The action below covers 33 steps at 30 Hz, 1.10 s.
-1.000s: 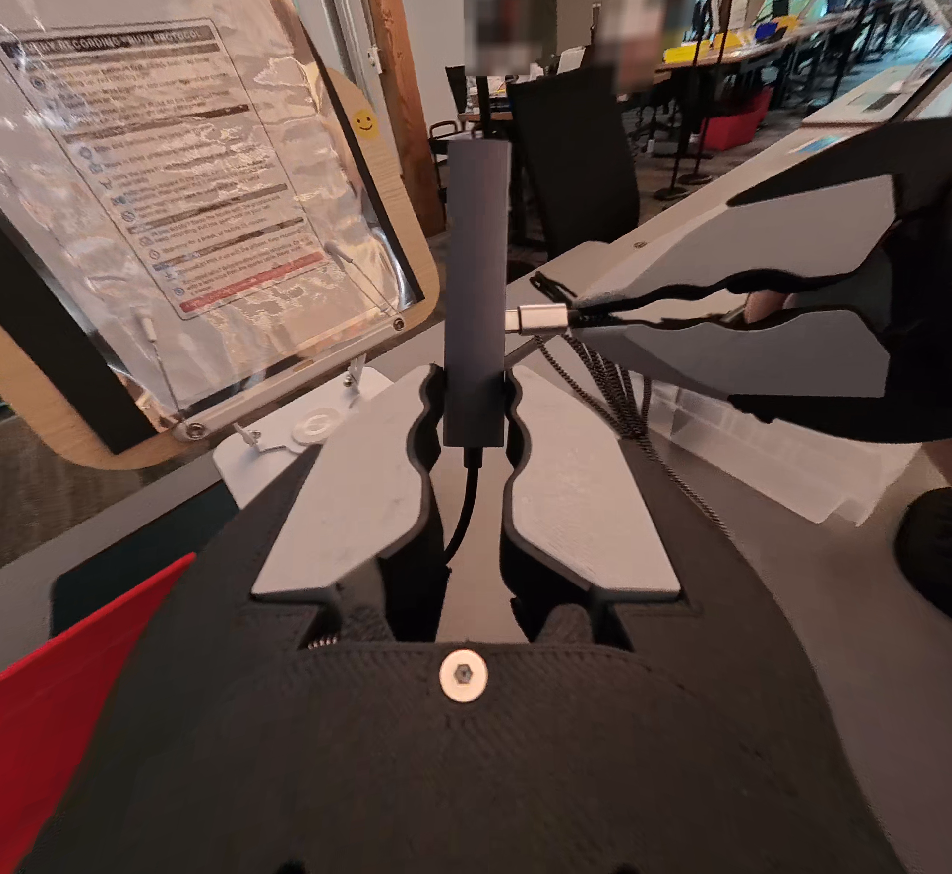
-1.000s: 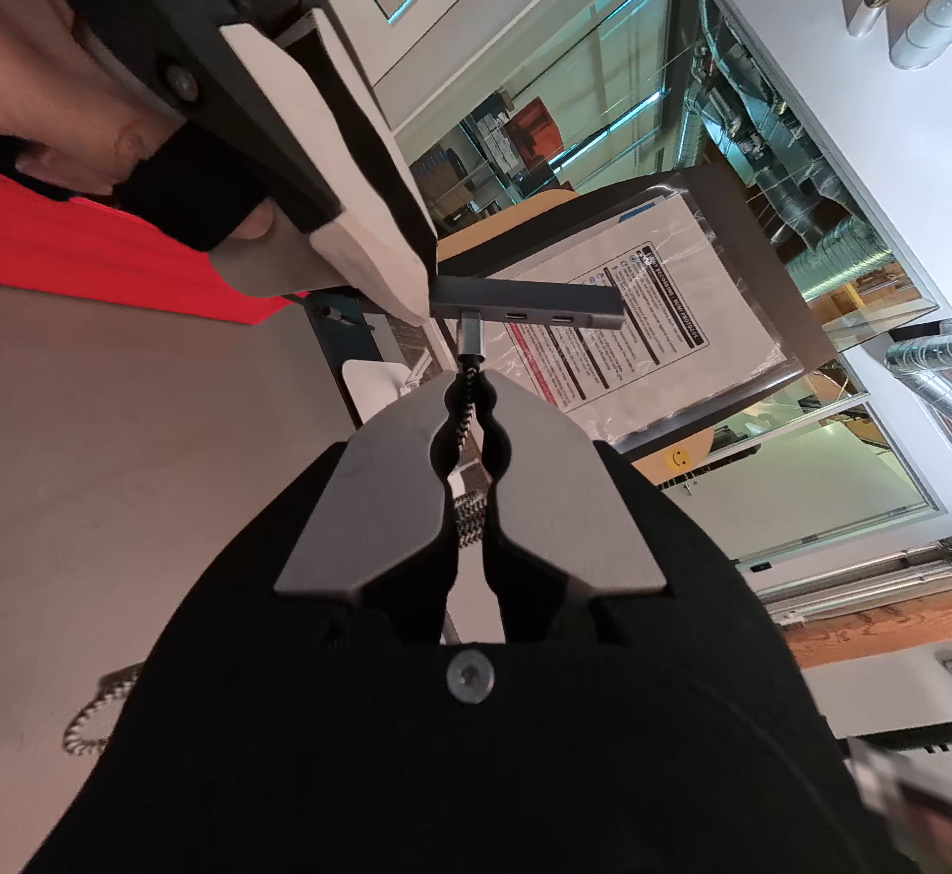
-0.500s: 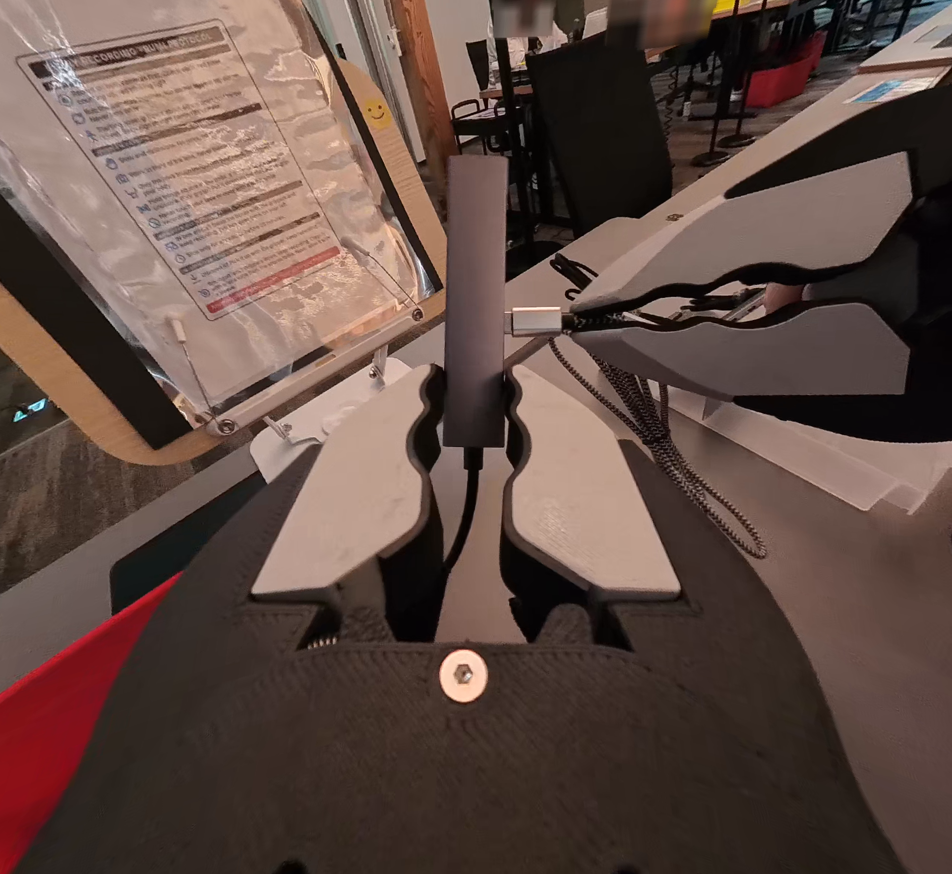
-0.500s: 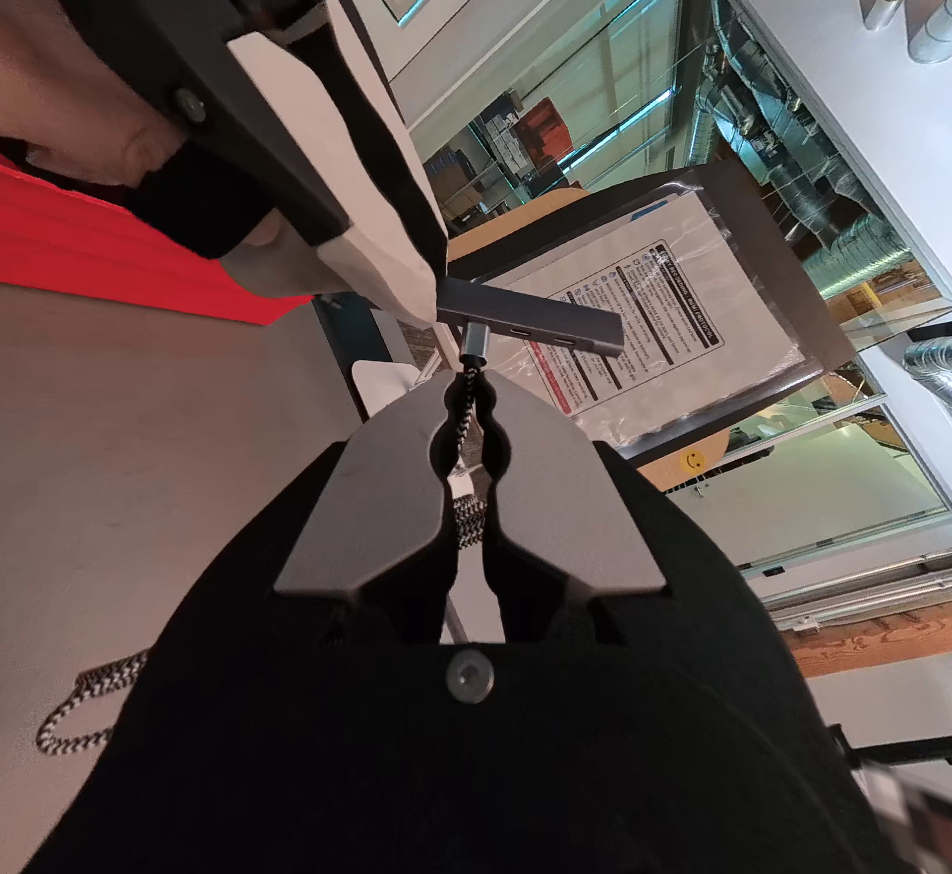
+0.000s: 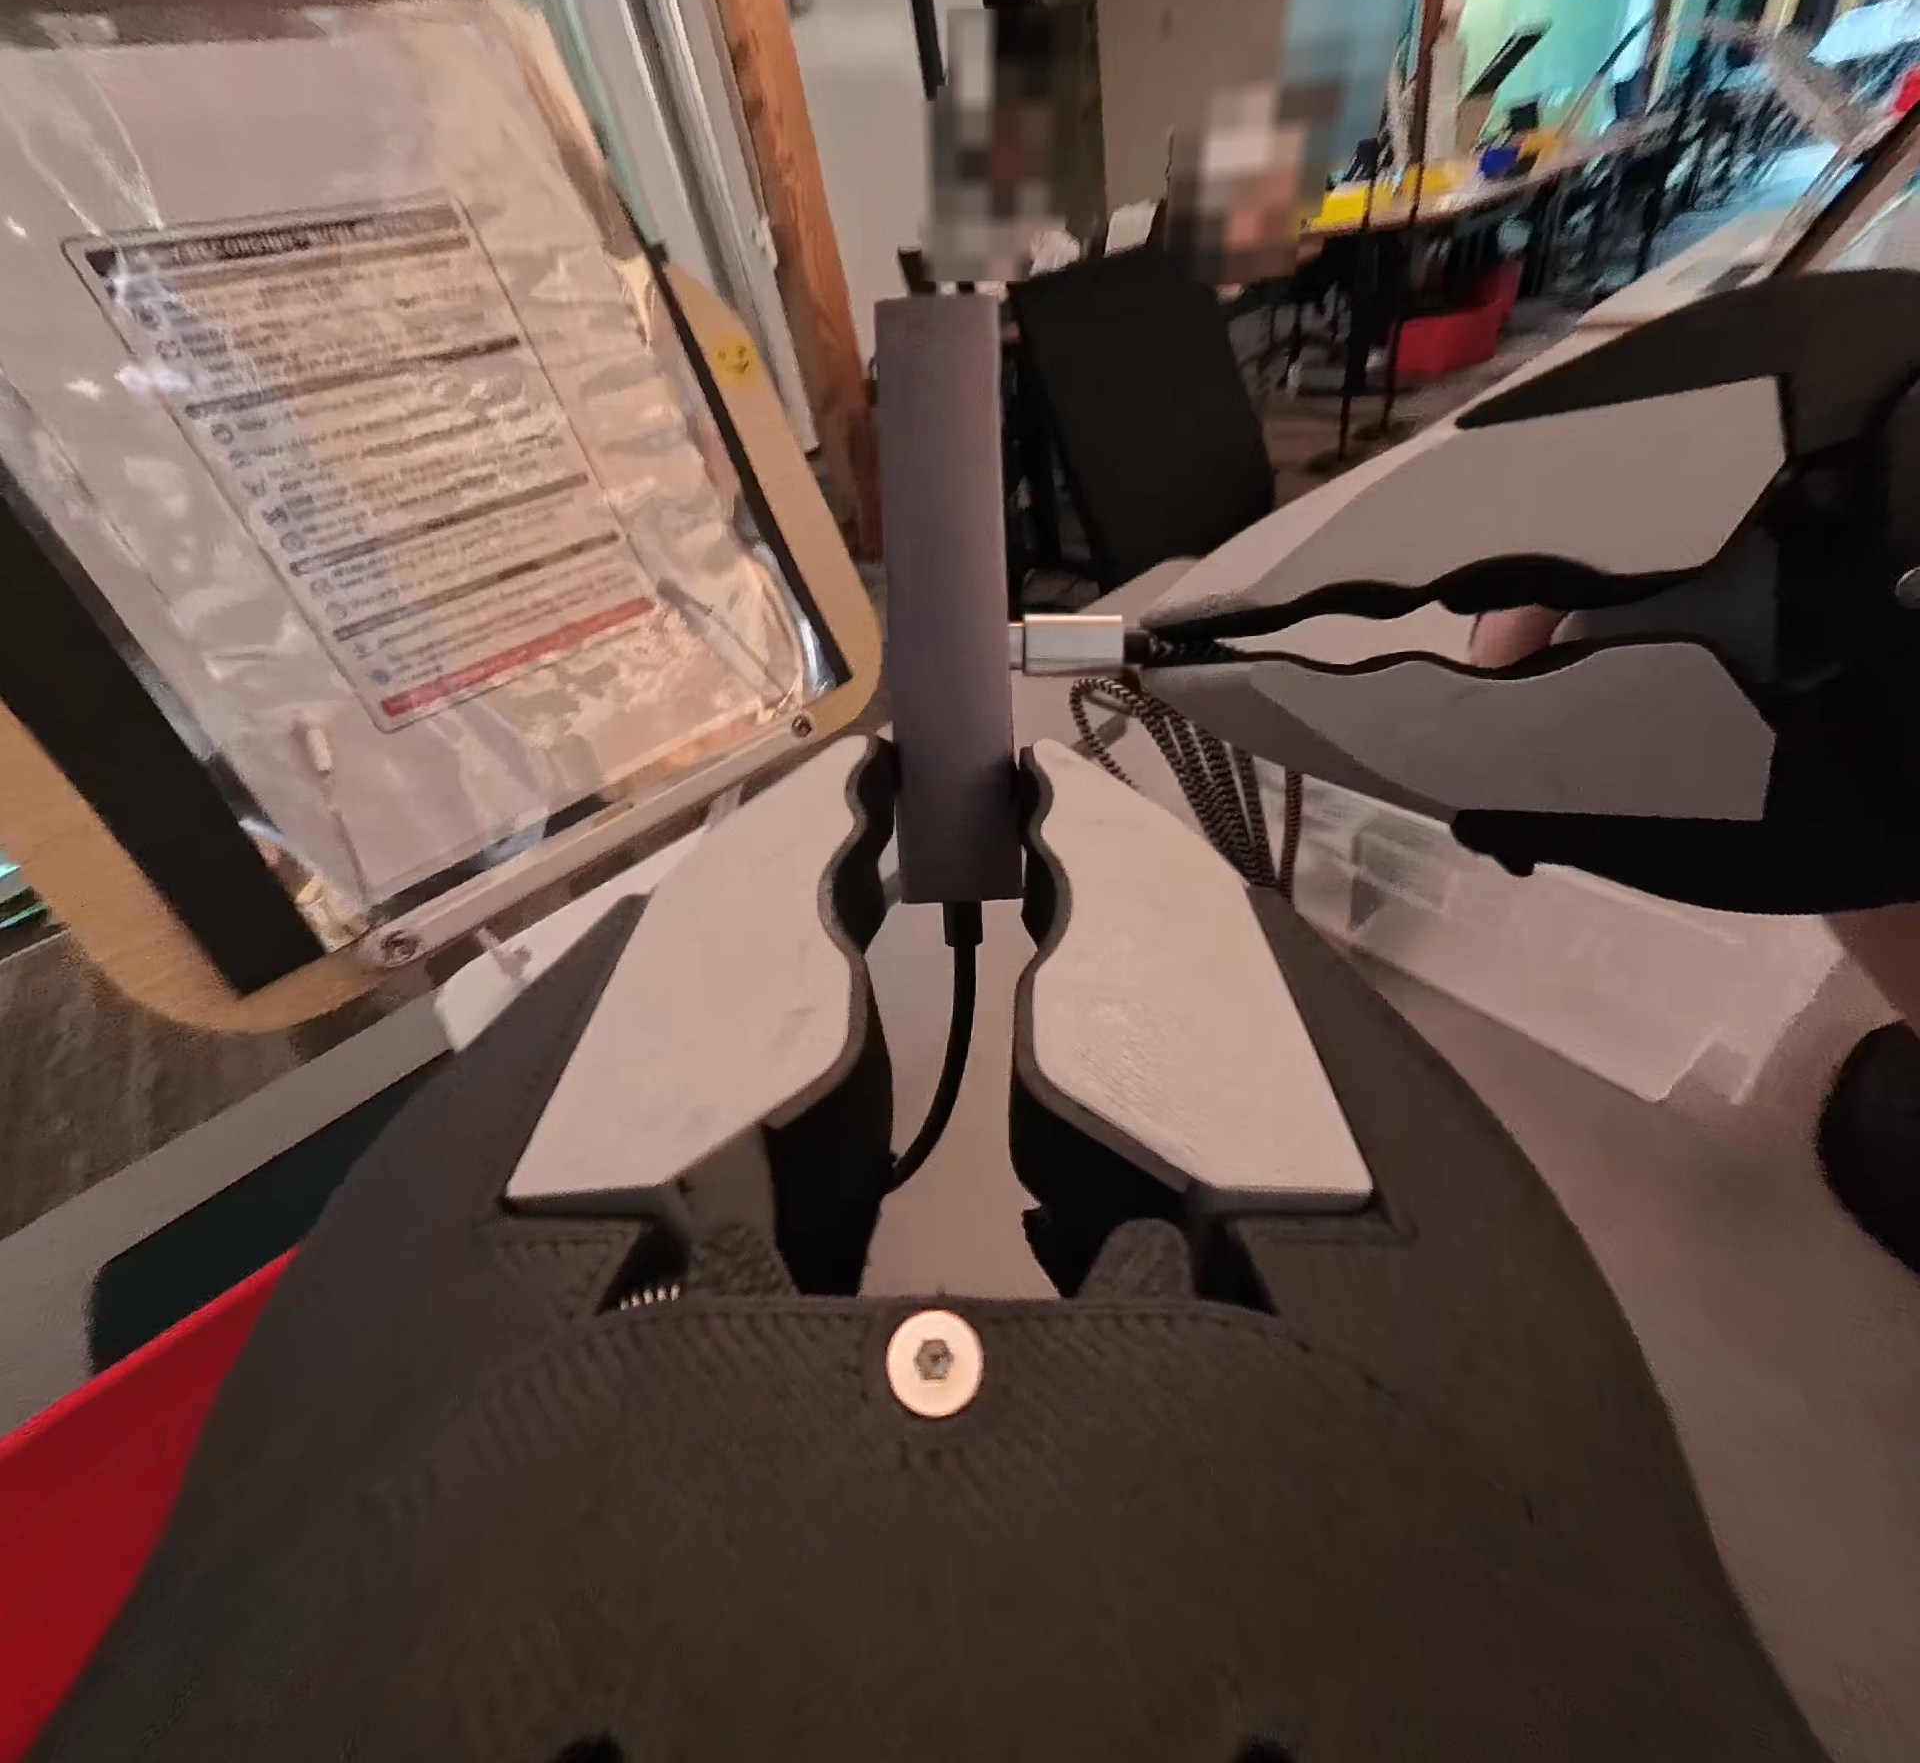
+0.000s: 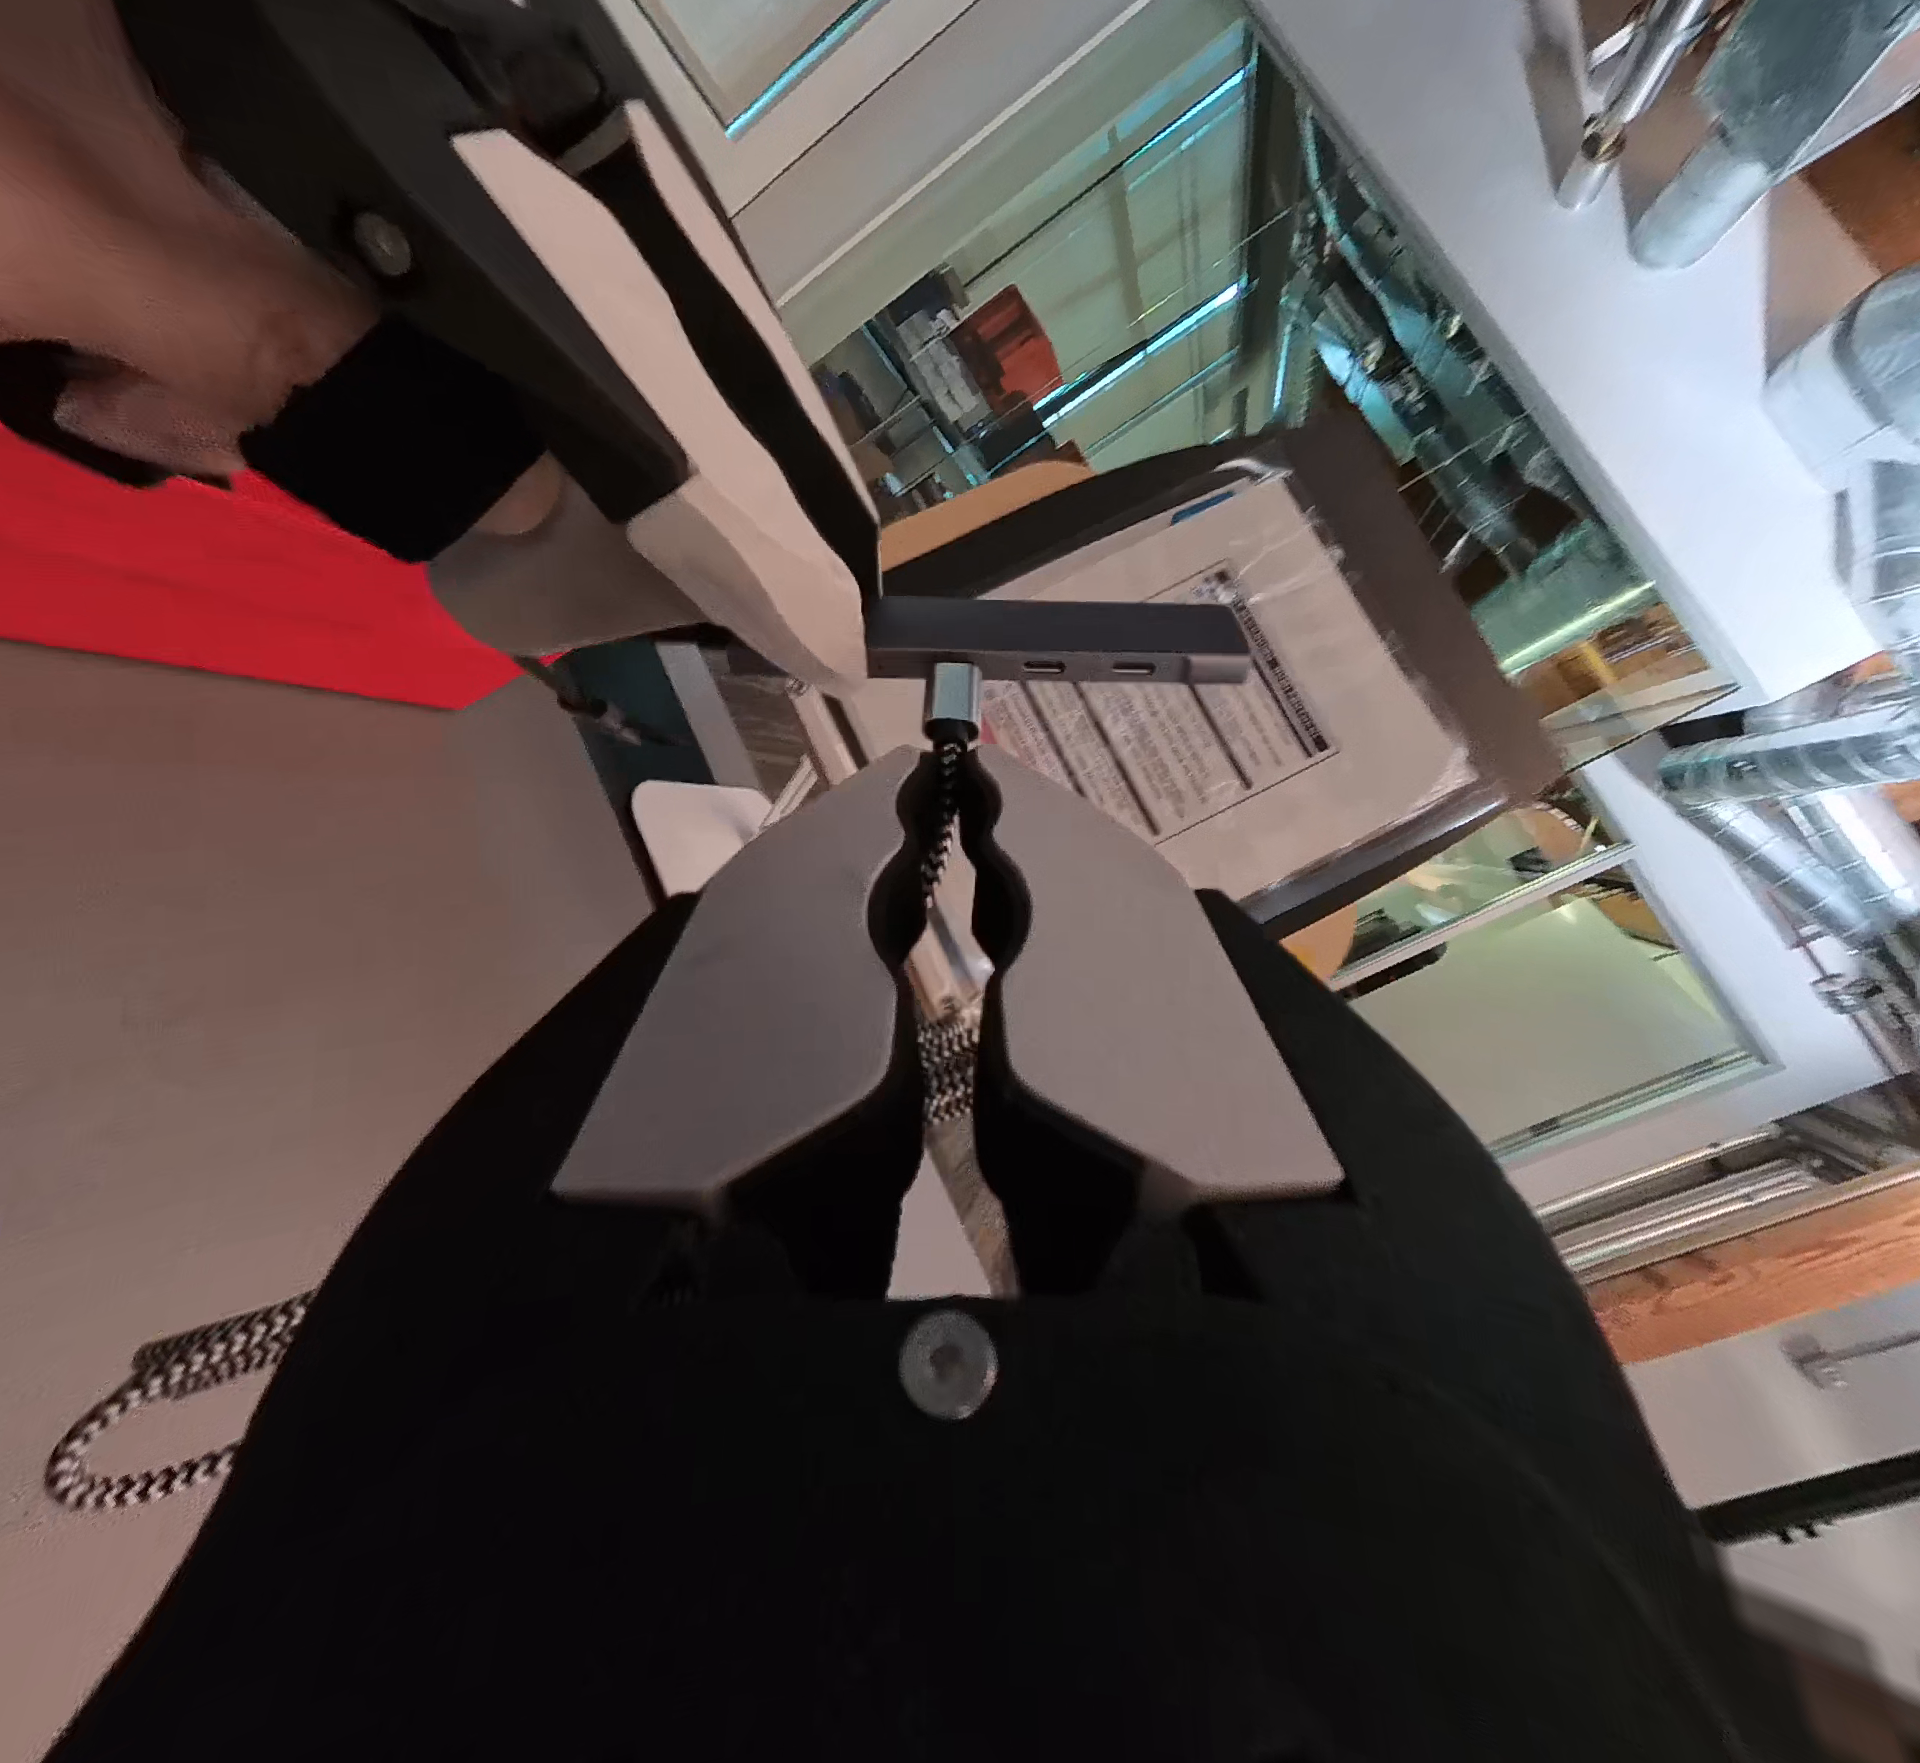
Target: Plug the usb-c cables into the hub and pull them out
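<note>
The dark grey hub [image 5: 948, 591] stands upright above the table [image 5: 1621, 1225], its lower end clamped between the left gripper [image 5: 952, 804]'s closed fingers, its black lead [image 5: 951, 1038] hanging between them. A silver plug [image 5: 1070, 645] sits in its side port nearest the left gripper, two ports [image 6: 1086, 669] beside it bare. The right gripper [image 6: 940, 773] pinches the braided cable [image 6: 940, 840] just behind the plug.
</note>
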Tool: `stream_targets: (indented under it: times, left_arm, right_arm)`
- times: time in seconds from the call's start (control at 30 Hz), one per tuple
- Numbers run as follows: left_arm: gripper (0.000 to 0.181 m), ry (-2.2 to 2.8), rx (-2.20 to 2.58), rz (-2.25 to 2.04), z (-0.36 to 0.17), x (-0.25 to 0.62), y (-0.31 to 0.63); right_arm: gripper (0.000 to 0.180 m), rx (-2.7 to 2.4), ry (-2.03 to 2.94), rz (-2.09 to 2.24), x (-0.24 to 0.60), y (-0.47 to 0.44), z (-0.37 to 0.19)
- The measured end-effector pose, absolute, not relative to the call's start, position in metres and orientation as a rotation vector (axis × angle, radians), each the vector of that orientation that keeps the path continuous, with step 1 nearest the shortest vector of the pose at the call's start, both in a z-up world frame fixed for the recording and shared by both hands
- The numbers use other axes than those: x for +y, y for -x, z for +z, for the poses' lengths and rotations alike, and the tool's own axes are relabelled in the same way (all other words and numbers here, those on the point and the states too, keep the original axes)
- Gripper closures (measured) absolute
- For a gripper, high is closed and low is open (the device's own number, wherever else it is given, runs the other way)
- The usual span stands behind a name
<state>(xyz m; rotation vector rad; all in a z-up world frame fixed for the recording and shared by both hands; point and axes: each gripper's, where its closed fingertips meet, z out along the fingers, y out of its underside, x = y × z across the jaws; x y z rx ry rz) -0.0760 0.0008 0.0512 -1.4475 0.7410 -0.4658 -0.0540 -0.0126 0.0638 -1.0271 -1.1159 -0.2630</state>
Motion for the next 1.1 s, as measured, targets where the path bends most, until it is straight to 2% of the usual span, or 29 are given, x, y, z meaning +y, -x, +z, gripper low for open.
stream_targets:
  times: [0.07, 0.2, 0.37, 0.6, 1.1]
  left_arm:
    - [0.158, 1.423, 0.743, -0.547, 0.054, -0.004, 0.072]
    - [0.144, 1.438, 0.761, -0.614, 0.049, -0.003, 0.067]
    - [0.151, 1.472, 0.808, -0.623, 0.037, 0.000, 0.064]
    - [0.153, 1.510, 0.856, -0.268, 0.028, 0.010, 0.074]
    - [0.153, 1.575, 0.826, -0.270, 0.023, 0.012, 0.077]
  right_arm:
    - [0.176, -1.118, 0.999, -0.288, -0.020, 0.054, 0.071]
    - [0.176, -1.144, 0.960, -0.326, -0.029, 0.059, 0.074]
    - [0.175, -1.198, 0.960, -0.370, -0.026, 0.064, 0.064]
    - [0.176, -1.217, 0.978, -0.313, -0.022, 0.067, 0.054]
    - [0.175, -1.194, 1.026, -0.226, -0.018, 0.070, 0.050]
